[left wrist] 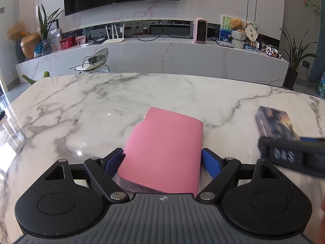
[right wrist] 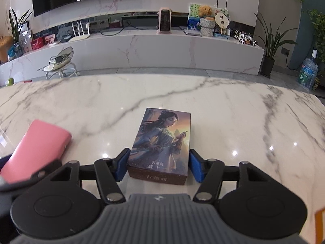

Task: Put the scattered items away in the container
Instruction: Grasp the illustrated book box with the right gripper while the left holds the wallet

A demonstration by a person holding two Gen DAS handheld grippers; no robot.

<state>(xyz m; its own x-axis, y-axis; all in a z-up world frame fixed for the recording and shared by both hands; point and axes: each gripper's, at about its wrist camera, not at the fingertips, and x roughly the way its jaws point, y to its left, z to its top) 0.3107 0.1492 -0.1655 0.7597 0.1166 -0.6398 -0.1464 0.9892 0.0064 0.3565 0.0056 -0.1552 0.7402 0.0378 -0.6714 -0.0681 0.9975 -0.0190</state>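
Observation:
A pink leather notebook (left wrist: 164,150) sits between the blue pads of my left gripper (left wrist: 162,156), tilted up off the marble table (left wrist: 91,105); the pads press its two sides. It also shows at the left of the right wrist view (right wrist: 38,148). An illustrated box with a painted figure (right wrist: 160,142) lies flat on the table between the fingers of my right gripper (right wrist: 159,164). The pads stand close beside its sides with a small gap on the right. The box also shows at the right in the left wrist view (left wrist: 274,124). No container is in view.
The marble table's far edge (right wrist: 162,77) runs across both views. Beyond it are a white stool (right wrist: 59,65), a long marble TV bench (right wrist: 162,46) and potted plants (right wrist: 270,46). An orange edge (right wrist: 320,223) shows at the lower right.

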